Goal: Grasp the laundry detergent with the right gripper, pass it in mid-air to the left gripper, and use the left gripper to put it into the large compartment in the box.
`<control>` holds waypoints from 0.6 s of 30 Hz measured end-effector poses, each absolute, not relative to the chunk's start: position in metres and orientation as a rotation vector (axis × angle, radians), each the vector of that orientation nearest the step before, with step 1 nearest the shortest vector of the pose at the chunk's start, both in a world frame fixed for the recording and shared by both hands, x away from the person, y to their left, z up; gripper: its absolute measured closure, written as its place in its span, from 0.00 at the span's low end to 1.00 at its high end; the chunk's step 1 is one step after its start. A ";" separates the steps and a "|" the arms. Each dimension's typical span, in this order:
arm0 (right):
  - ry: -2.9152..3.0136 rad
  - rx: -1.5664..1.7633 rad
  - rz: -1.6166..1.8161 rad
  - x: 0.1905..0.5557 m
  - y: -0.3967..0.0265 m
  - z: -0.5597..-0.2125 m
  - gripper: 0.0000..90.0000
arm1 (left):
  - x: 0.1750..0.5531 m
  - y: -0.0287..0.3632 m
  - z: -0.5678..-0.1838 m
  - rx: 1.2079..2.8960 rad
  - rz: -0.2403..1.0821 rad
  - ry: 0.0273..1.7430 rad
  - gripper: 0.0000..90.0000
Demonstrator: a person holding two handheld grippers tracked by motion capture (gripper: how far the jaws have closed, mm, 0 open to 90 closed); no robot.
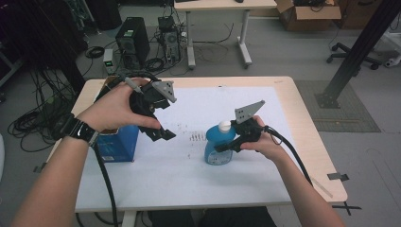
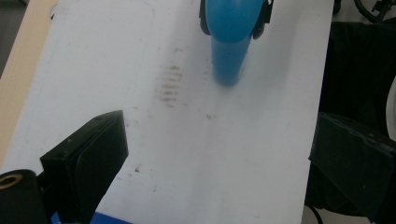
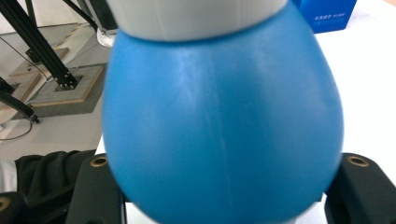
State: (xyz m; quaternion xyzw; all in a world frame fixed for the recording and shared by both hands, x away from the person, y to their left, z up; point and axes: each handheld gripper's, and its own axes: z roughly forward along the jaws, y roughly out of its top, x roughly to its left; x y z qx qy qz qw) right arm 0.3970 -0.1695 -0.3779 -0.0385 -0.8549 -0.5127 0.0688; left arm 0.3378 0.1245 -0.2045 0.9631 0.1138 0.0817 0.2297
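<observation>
On the white sheet that covers the pale wooden tabletop (image 1: pixel 302 123), toward four o'clock from its middle, a rounded blue plastic bottle with a white cap (image 1: pixel 218 144) stands upright. The right tool (image 1: pixel 230 142) is clamped on the bottle's shoulder just below the cap, and the person's right hand (image 1: pixel 265 142) wraps the tool's black body from the three o'clock side, with a grey three-cornered plate above it and a black cable trailing toward five o'clock. In the right gripper view the bottle's blue body (image 3: pixel 224 135) bulges between the two black jaws, which press against it on either side, and the white cap sits at twelve o'clock. The left tool (image 1: pixel 163 134) is held above the tabletop at about nine o'clock from the bottle, well apart from it, in the person's left hand (image 1: pixel 116 109), which wears a dark band at the wrist. Its jaws stand wide apart with nothing between them; the left gripper view shows them at seven and four o'clock, with the bottle (image 2: pixel 231 42) at twelve o'clock and faint brown smudges (image 2: pixel 170 86) on the sheet between. A blue cardboard box (image 1: pixel 118 144) stands at the tabletop's nine o'clock edge, just below the left hand.
</observation>
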 end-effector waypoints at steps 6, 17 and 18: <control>-2.592 -0.113 -1.549 0.398 -0.169 -0.374 0.46 | 0.338 0.122 -0.202 2.650 0.232 0.305 0.05; -2.581 -0.030 -1.538 0.397 -0.165 -0.330 0.47 | 0.341 0.111 -0.189 2.658 0.236 0.278 0.05; -2.581 -0.015 -1.534 0.397 -0.164 -0.324 0.47 | 0.342 0.109 -0.187 2.659 0.235 0.275 0.06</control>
